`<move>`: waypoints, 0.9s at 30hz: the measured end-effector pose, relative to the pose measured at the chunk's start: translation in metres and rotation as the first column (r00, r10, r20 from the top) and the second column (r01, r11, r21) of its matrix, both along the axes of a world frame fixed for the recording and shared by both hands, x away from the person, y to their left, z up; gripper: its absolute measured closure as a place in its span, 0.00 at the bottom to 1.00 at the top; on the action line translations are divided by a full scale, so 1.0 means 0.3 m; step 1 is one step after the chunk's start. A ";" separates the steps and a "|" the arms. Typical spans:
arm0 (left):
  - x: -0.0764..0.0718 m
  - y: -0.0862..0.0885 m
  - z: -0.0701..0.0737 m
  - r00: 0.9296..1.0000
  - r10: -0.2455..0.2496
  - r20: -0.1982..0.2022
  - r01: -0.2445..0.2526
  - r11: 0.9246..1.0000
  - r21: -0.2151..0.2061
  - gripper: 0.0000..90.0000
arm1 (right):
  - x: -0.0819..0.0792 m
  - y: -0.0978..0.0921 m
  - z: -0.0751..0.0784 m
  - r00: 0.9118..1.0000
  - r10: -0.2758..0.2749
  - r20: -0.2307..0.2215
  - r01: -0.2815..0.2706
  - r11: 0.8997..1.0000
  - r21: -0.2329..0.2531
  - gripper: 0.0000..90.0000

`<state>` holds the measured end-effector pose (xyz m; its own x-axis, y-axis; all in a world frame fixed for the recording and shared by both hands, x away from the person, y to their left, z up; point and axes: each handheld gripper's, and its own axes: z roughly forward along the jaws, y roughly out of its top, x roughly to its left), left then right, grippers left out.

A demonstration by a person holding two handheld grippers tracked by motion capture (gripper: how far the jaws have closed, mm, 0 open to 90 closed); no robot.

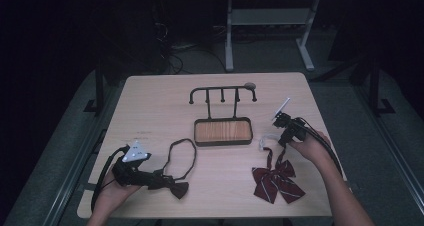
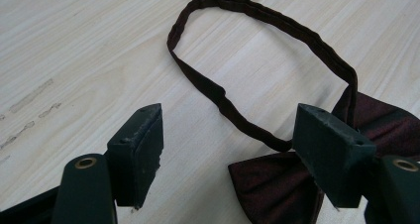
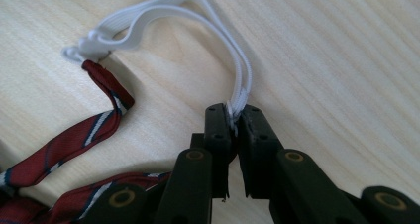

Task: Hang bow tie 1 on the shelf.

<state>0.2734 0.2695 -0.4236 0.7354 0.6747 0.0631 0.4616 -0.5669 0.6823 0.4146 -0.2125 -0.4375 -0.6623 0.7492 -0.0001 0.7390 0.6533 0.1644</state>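
The right gripper (image 3: 236, 116) is pinching a white elastic strap (image 3: 198, 16) between jaws closed almost tight, the doubled band running up from the tips and curling toward eleven o'clock in the right gripper view, where it is joining the neckband of a red striped bow tie (image 3: 74, 135) lying on the pale wooden table (image 3: 337, 60). From the high view, that gripper (image 1: 283, 136) is sitting at about four o'clock on the table (image 1: 150, 101), held in the person's right hand (image 1: 310, 148), with the striped tie (image 1: 276, 178) spreading just below it toward the near edge. The left gripper (image 2: 228, 149) is standing wide open and holding nothing, its two black jaws resting low over the tabletop, one on each side of the near end of a dark maroon neck loop (image 2: 257, 60); the right-hand jaw is lying over the knot end of a dark maroon bow tie (image 2: 277, 184), though whether it is touching the fabric is hard to tell from this angle. In the high view this gripper (image 1: 159, 175), gripped by the left hand (image 1: 112, 193), is lying at about eight o'clock, its dark bow tie (image 1: 177, 188) beside its tips and the loop (image 1: 182, 158) reaching up toward the table's centre. Just past the centre, toward twelve o'clock, a black rack (image 1: 222, 93) with hanging pegs is rising from a wood-lined tray base (image 1: 223, 131), well apart from both ties.
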 end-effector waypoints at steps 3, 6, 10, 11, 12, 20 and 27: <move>0.000 0.000 0.000 1.000 0.000 0.000 0.000 1.000 0.000 0.32 | -0.008 0.000 0.015 1.000 0.012 0.006 -0.012 1.000 0.018 0.93; -0.001 -0.003 0.001 1.000 -0.003 -0.004 0.003 1.000 0.008 0.32 | -0.018 -0.004 0.034 1.000 0.022 0.011 -0.023 0.998 0.052 0.93; -0.002 -0.003 0.001 1.000 -0.004 -0.003 0.004 1.000 0.008 0.32 | -0.030 -0.007 0.052 0.999 0.047 0.011 -0.048 0.996 0.079 0.93; -0.002 -0.003 0.002 1.000 -0.002 -0.004 0.002 1.000 0.008 0.32 | -0.033 -0.009 0.058 0.998 0.057 0.011 -0.058 0.994 0.094 0.93; -0.002 -0.002 0.002 1.000 -0.002 -0.003 0.002 1.000 0.007 0.32 | -0.038 -0.011 0.066 0.998 0.069 0.013 -0.070 0.991 0.111 0.93; -0.001 -0.006 -0.003 1.000 -0.002 -0.008 0.002 1.000 0.006 0.32 | -0.064 -0.002 0.146 0.991 0.128 0.032 -0.132 0.976 0.175 0.93; 0.000 -0.006 -0.004 1.000 -0.002 -0.009 0.002 1.000 0.007 0.32 | -0.081 0.018 0.208 0.983 0.174 0.051 -0.181 0.965 0.191 0.93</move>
